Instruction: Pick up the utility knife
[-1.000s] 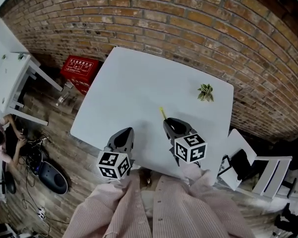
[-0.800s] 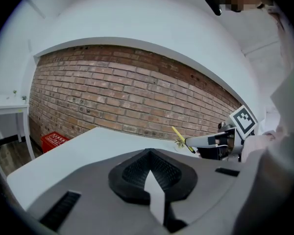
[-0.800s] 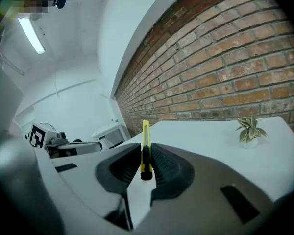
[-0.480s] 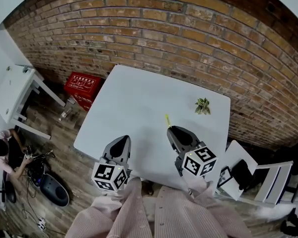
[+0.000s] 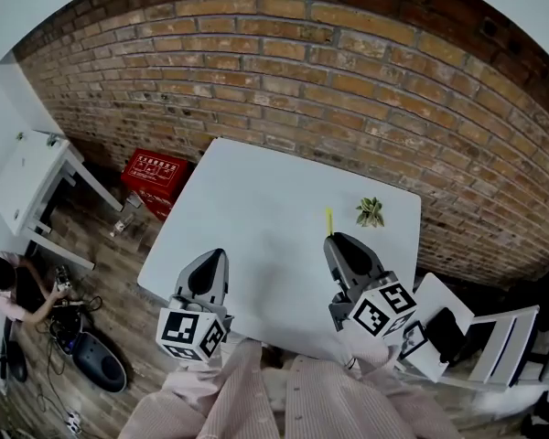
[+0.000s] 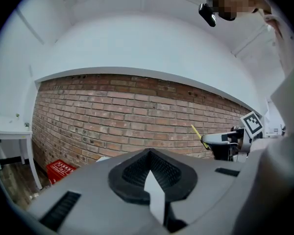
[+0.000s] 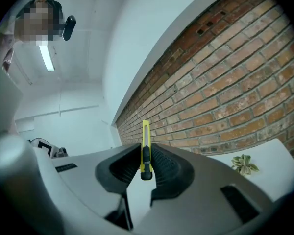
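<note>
My right gripper [image 7: 146,151] clamped the yellow utility knife [image 7: 145,131] between its jaws, its tip jutting past them. My left gripper [image 6: 149,154] was closed, empty.

Right gripper [image 5: 340,241] with utility knife [image 5: 328,219] and left gripper [image 5: 211,255] have both risen.

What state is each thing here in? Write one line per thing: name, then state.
Utility knife: gripped, held clear of the table.
Right hand-held gripper: shut on the utility knife.
Left hand-held gripper: shut, empty.
Small plant: resting on the table, untouched.
Table: bearing only the small plant.
</note>
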`<state>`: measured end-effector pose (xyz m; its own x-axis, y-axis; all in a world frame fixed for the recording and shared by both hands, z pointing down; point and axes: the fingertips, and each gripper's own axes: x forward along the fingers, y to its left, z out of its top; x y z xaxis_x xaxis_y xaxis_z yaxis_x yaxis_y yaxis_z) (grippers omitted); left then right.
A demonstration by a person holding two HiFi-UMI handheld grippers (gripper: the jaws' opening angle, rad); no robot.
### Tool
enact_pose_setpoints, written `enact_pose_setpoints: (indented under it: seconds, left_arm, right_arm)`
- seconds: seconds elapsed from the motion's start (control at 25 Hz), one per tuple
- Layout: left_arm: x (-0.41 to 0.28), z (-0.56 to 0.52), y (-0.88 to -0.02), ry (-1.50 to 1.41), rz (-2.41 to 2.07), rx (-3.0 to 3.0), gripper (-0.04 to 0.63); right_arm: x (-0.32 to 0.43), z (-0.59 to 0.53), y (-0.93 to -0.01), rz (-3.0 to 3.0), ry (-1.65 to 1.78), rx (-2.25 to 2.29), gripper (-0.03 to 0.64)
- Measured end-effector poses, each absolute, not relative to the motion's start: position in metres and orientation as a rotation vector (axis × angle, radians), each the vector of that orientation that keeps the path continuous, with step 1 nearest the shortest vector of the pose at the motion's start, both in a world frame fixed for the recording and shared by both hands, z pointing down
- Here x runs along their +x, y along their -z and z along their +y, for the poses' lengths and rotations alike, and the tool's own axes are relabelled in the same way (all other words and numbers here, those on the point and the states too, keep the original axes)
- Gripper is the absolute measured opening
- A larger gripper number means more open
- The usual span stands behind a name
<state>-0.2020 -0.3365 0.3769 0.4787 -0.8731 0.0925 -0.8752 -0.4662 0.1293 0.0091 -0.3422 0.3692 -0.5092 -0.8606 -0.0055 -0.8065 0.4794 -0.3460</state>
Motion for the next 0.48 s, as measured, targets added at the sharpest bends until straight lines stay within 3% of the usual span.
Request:
enact_pose_setpoints:
  seconds: [0.48]
  left_arm:
    - [-0.223,-0.343,-0.329,0.049,-1.668,2.594,-0.008]
  right_arm:
    - [0.037,-0.341,-0.309,2.456,0.246,-1.483,0.066]
